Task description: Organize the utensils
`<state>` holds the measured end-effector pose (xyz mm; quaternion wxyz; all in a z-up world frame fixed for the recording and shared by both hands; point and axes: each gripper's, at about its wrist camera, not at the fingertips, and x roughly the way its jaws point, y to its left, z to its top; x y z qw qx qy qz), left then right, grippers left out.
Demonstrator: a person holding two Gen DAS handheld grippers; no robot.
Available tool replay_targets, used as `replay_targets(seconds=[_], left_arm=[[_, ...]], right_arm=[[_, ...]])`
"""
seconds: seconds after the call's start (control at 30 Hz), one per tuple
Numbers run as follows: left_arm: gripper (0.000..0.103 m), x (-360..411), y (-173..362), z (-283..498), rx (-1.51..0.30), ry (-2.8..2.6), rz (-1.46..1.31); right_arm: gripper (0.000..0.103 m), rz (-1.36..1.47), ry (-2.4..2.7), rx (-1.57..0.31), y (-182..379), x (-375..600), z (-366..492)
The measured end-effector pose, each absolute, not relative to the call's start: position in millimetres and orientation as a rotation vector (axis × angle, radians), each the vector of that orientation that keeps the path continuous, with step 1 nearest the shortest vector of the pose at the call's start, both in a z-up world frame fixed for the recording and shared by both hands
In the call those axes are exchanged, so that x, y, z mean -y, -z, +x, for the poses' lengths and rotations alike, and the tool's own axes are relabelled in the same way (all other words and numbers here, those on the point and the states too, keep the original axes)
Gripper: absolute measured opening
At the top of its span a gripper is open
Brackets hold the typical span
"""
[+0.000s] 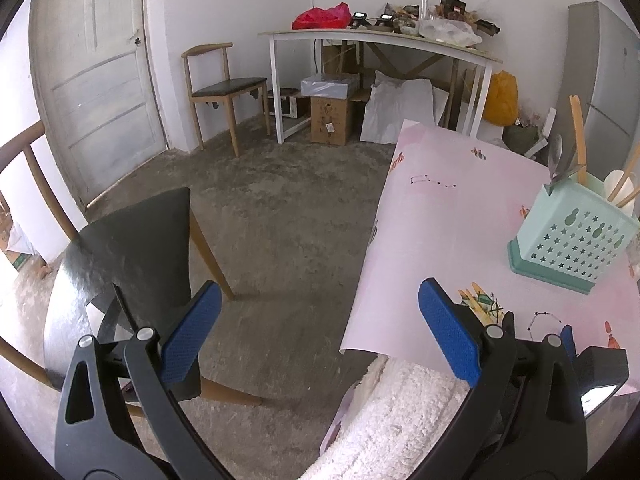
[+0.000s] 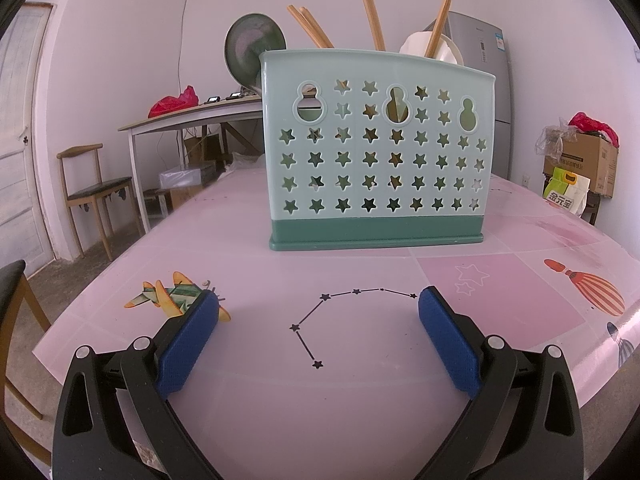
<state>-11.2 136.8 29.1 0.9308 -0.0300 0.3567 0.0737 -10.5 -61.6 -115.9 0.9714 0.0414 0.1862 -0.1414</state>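
Right wrist view is showing the right gripper (image 2: 318, 332) spread wide and holding nothing, low in the frame over the pink table (image 2: 248, 408). The mint utensil holder (image 2: 376, 168) is standing upright at frame centre, chopsticks (image 2: 370, 8) sticking out. The left gripper (image 1: 318, 334) is gaping empty at the table's left edge, the holder sitting at far right.

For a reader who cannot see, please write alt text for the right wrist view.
A mint-green utensil holder with star holes stands upright on a pink table, holding chopsticks and white spoons. The right gripper is open and empty before it.
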Motion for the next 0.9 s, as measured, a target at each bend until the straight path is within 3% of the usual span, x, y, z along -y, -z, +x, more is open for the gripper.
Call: replay_targets(seconds=[0.9], left_arm=[[0.095,-132.2,-16.1,-1.6,-0.784,-0.161,-0.047]], right_arm=[[0.097,0.083,0.286,-0.375,116.6,61.4,-10.7]])
